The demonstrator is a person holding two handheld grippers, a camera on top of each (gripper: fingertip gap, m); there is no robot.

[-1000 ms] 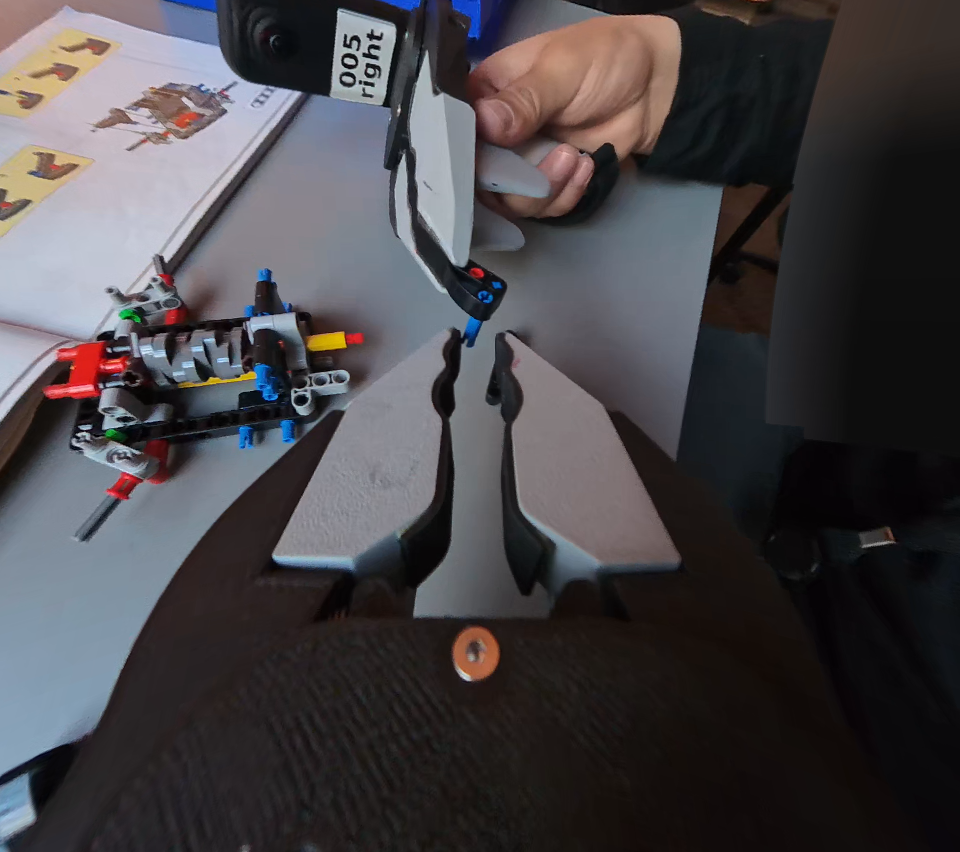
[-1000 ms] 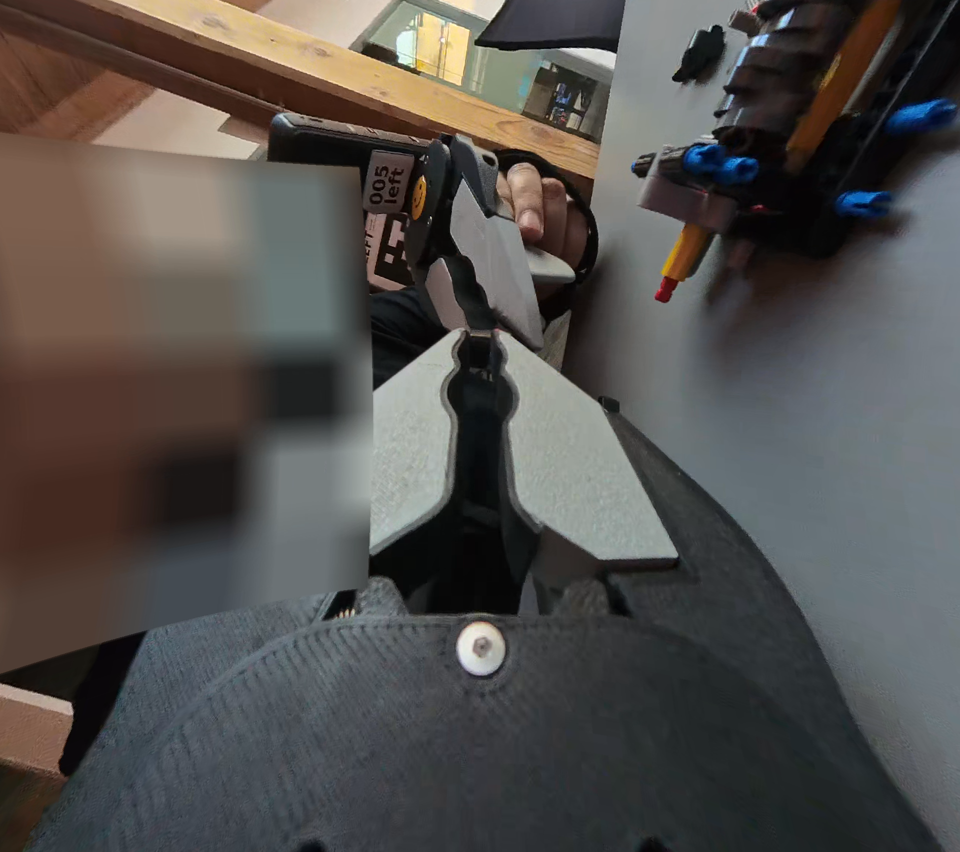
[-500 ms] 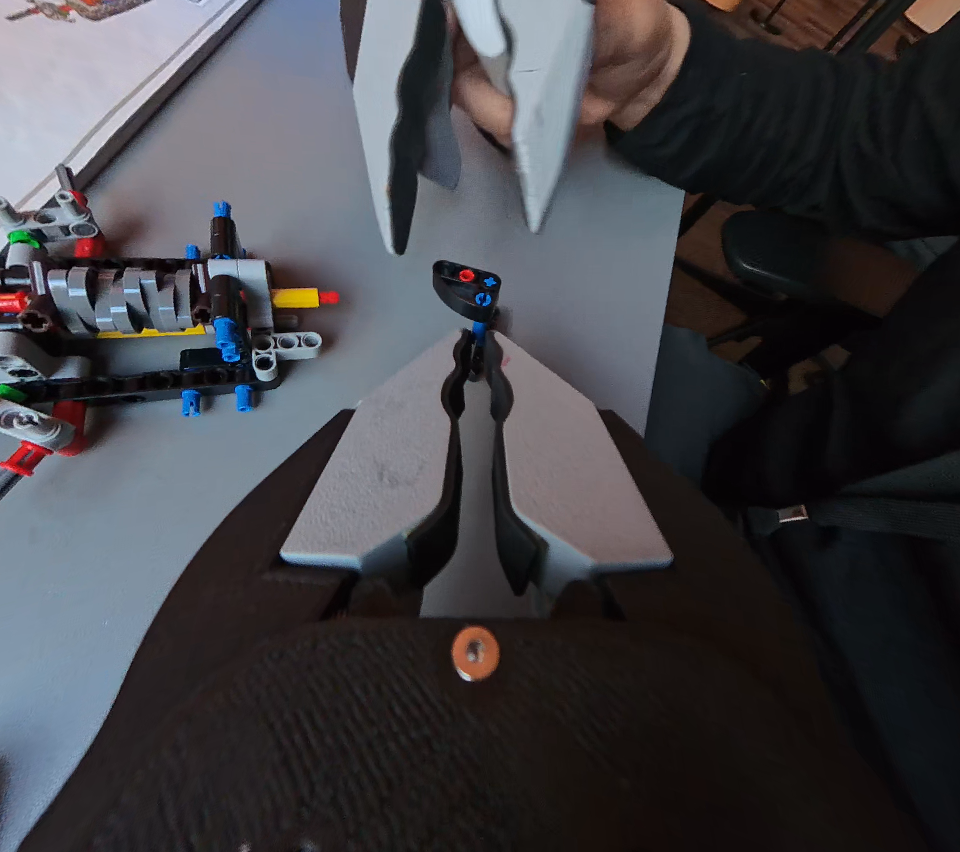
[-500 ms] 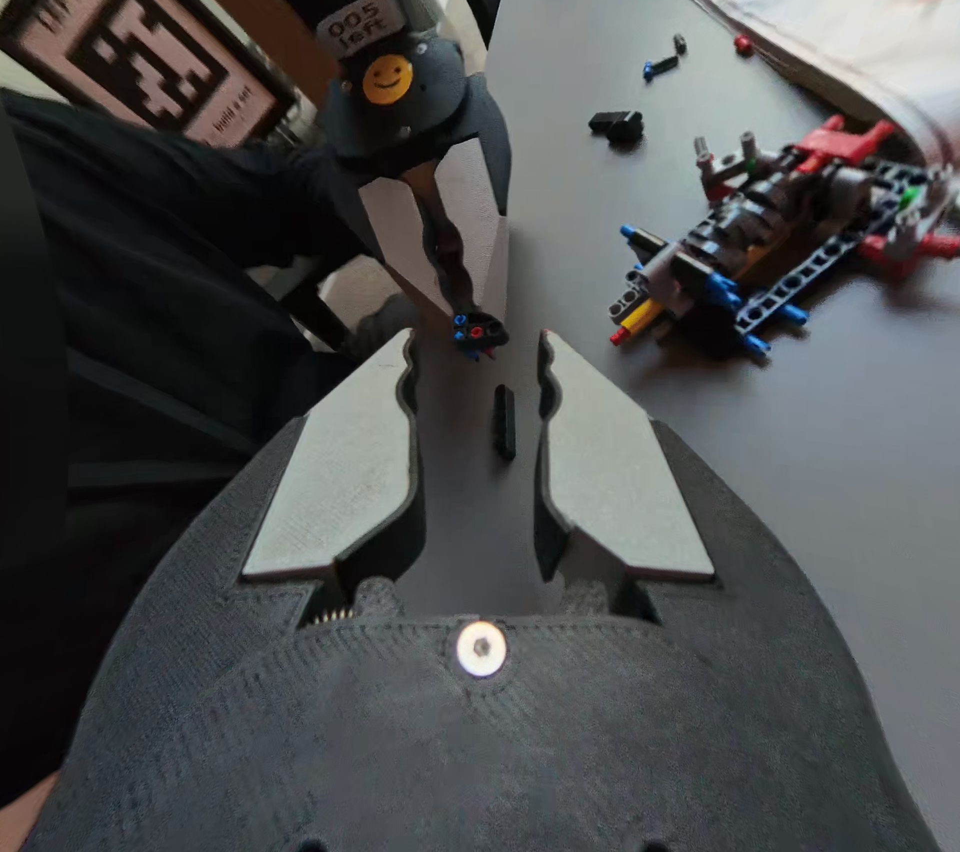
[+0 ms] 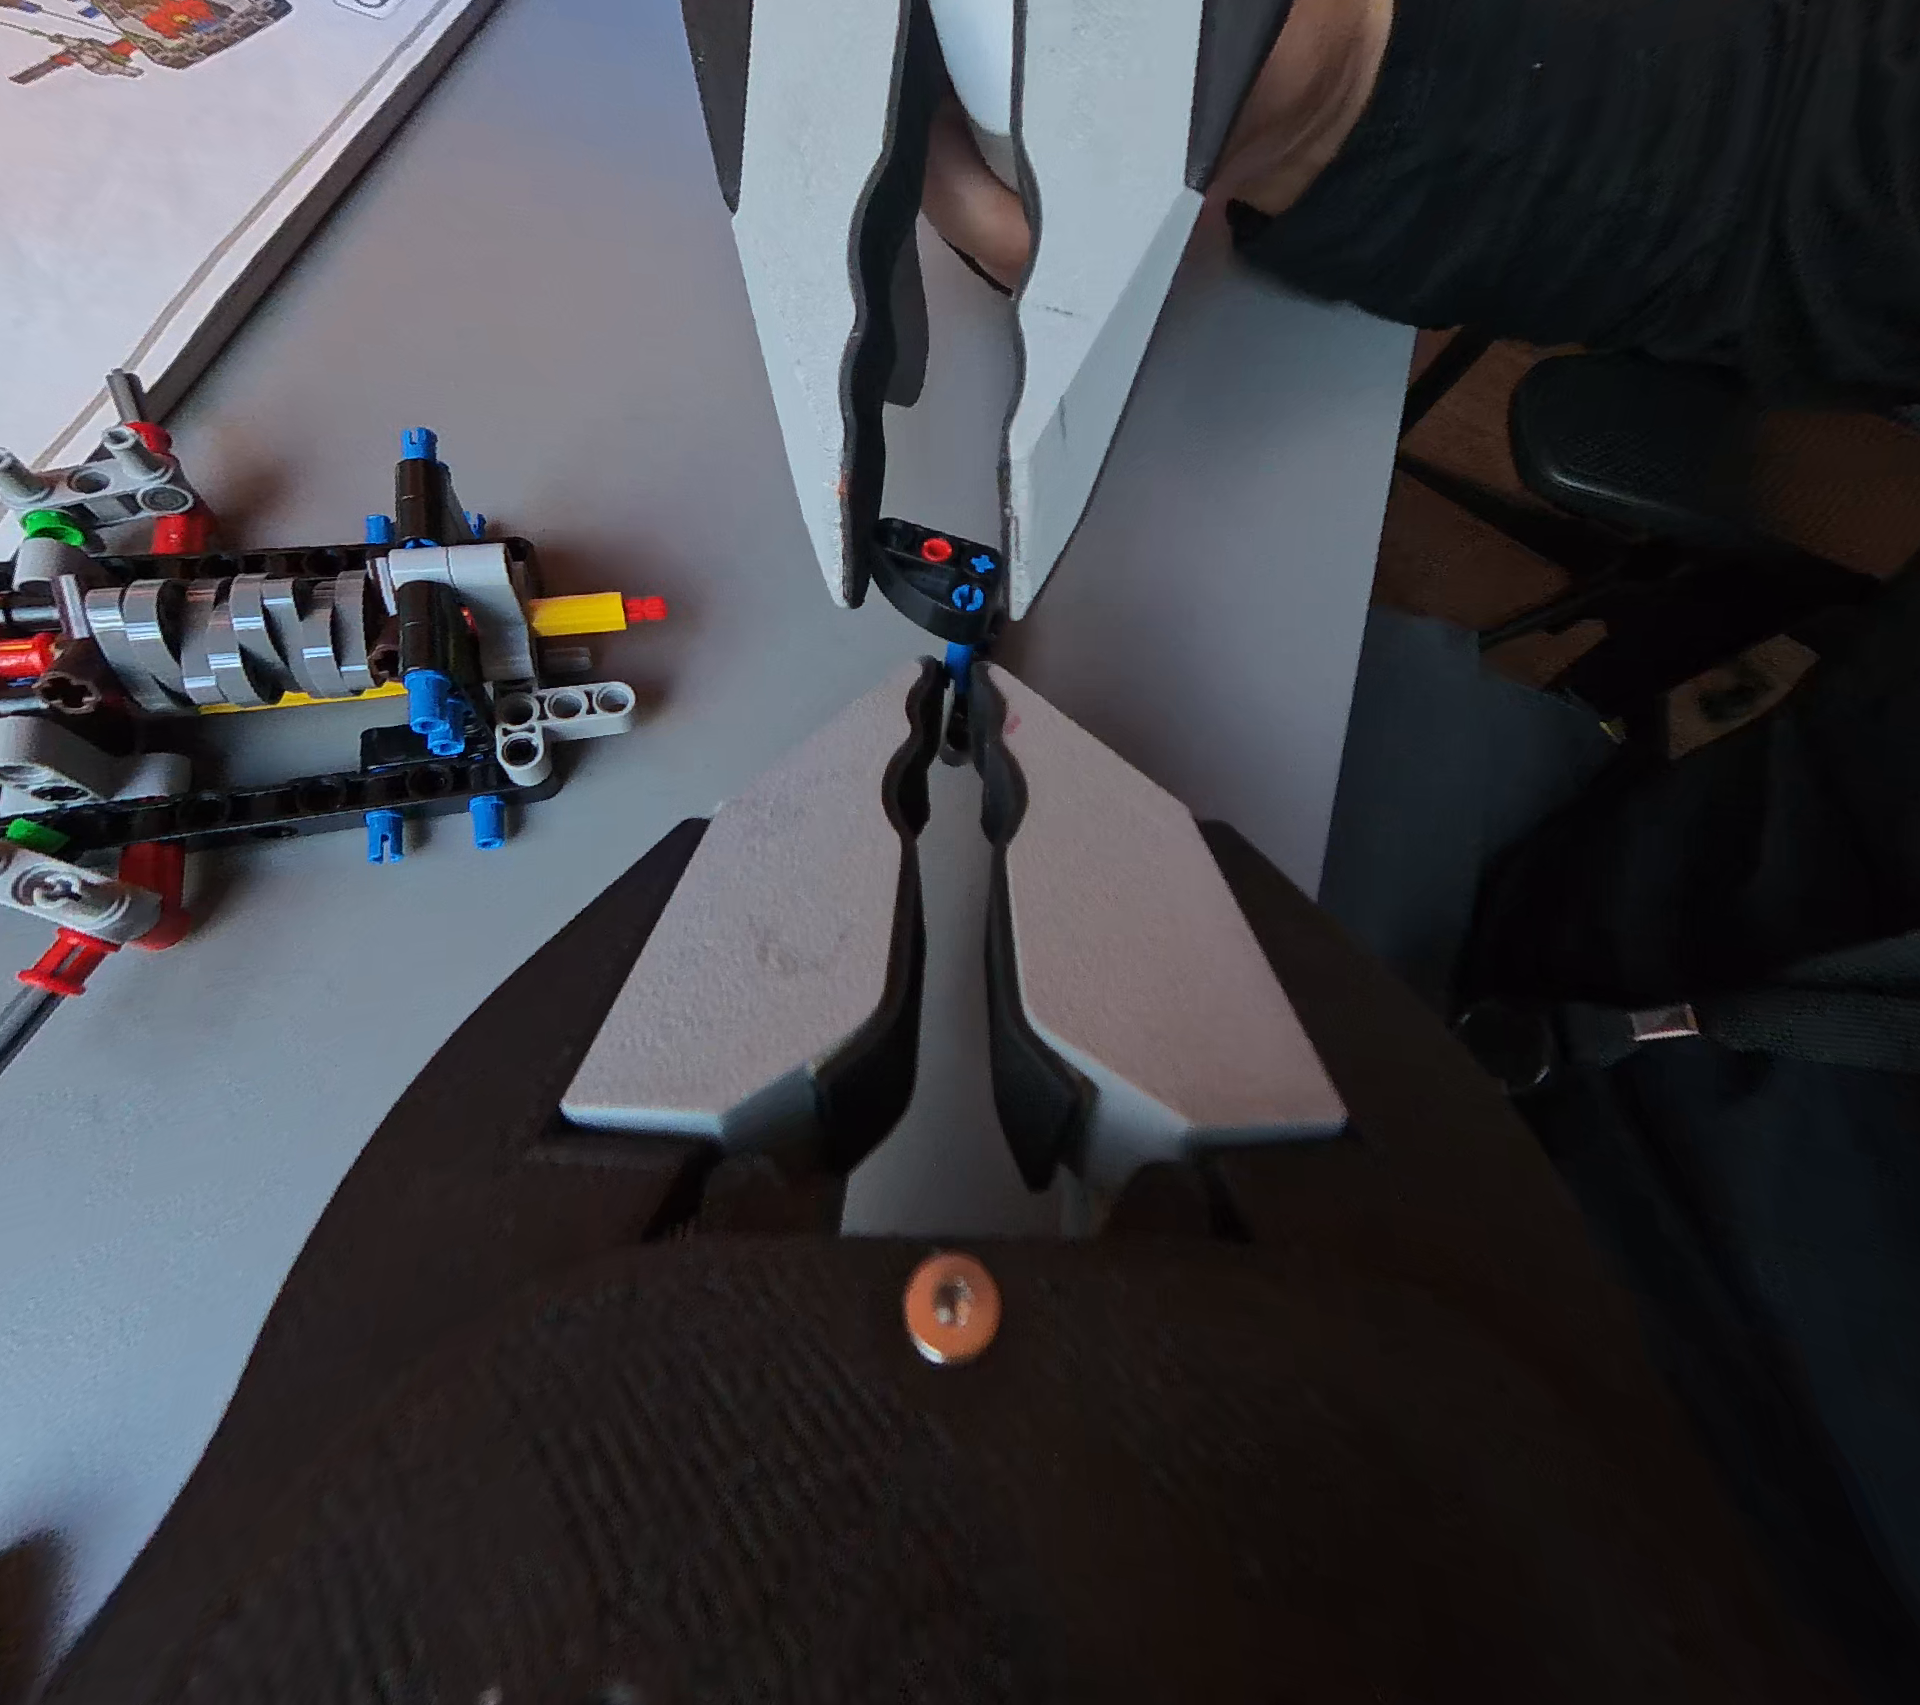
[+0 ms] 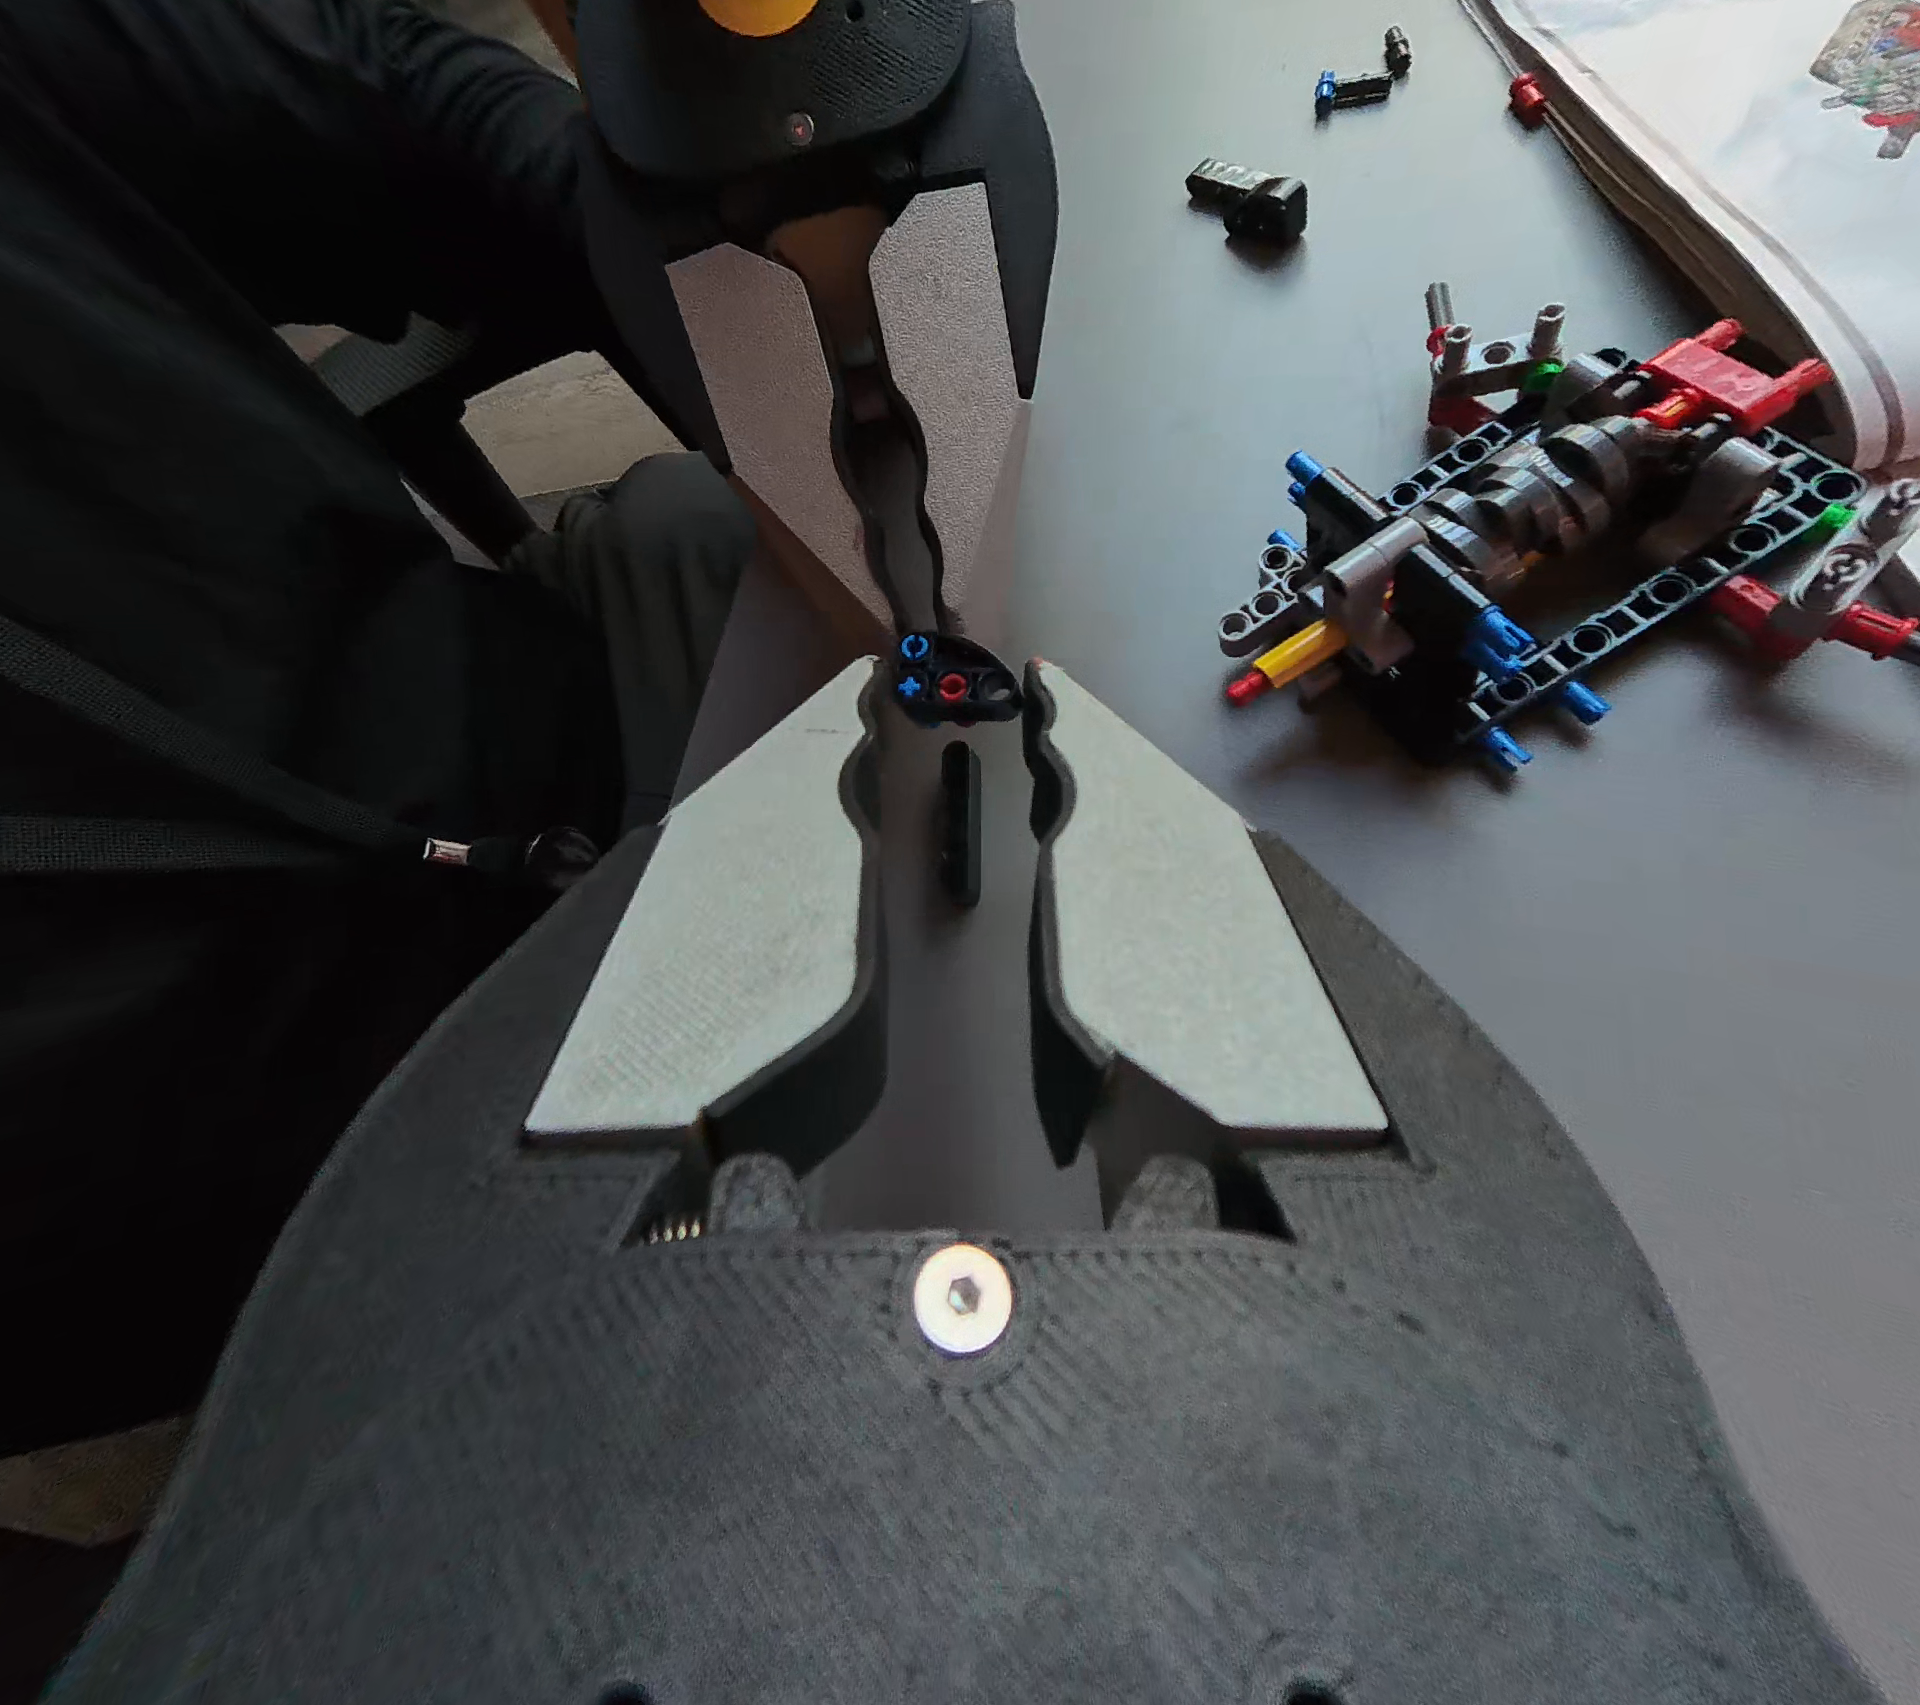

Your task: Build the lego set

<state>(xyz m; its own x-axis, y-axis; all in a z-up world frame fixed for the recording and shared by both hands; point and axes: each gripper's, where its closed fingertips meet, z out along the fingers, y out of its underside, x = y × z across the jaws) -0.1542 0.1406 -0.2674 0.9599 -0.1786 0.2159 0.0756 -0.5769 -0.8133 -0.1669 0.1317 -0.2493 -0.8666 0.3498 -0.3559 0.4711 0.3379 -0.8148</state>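
Left gripper point(image 5: 954, 687) clamped on blue pin of small black connector piece point(image 5: 937, 578), right gripper point(image 6: 943, 687) spread loosely around it, unclear whether touching. Nearby on table point(image 5: 582, 325): half-built chassis point(image 5: 291, 668), instruction booklet point(image 5: 187, 55), loose black beam point(image 6: 960, 824) beneath right jaws.

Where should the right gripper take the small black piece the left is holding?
Pinch the small black piece across its outer edges, from the end opposite the left gripper, which clamps its blue pin; the right gripper, open, flanks it there.
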